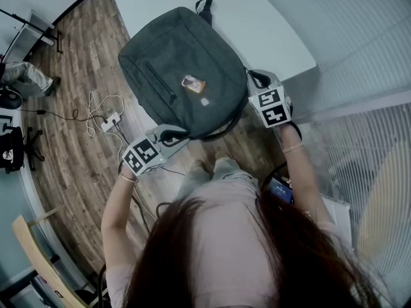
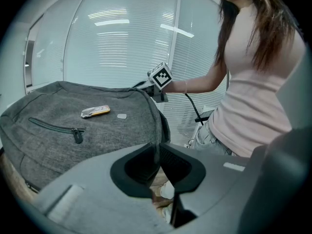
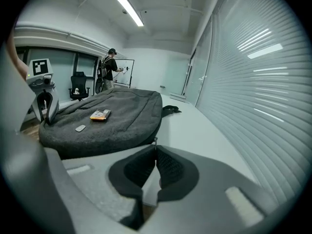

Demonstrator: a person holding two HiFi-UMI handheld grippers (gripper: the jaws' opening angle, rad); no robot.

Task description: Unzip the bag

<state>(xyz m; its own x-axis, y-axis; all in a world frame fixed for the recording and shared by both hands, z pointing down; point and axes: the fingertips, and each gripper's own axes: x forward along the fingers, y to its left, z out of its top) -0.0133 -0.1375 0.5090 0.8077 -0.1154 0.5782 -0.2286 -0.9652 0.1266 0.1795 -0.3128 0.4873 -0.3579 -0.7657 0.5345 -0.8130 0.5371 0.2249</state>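
Note:
A dark grey backpack [image 1: 180,69] lies flat on the white table [image 1: 257,24], with its near end hanging over the edge. On its front are a zipped pocket [image 2: 73,133] and a small orange-and-silver tag [image 1: 193,83]. My left gripper [image 1: 172,135] is at the bag's near left corner; in the left gripper view its jaws [image 2: 157,147] are shut on the bag's edge seam. At the bag's right side, my right gripper [image 1: 252,82] is shut on a small metal zipper pull [image 3: 155,141] that pokes up between the pads.
A power strip with white cables [image 1: 109,122] lies on the wooden floor [image 1: 77,153] left of the table. An office chair [image 1: 13,149] and a wooden chair [image 1: 32,249] stand further left. Slatted glass walls [image 1: 366,76] run along the right. A person [image 3: 111,67] stands far off.

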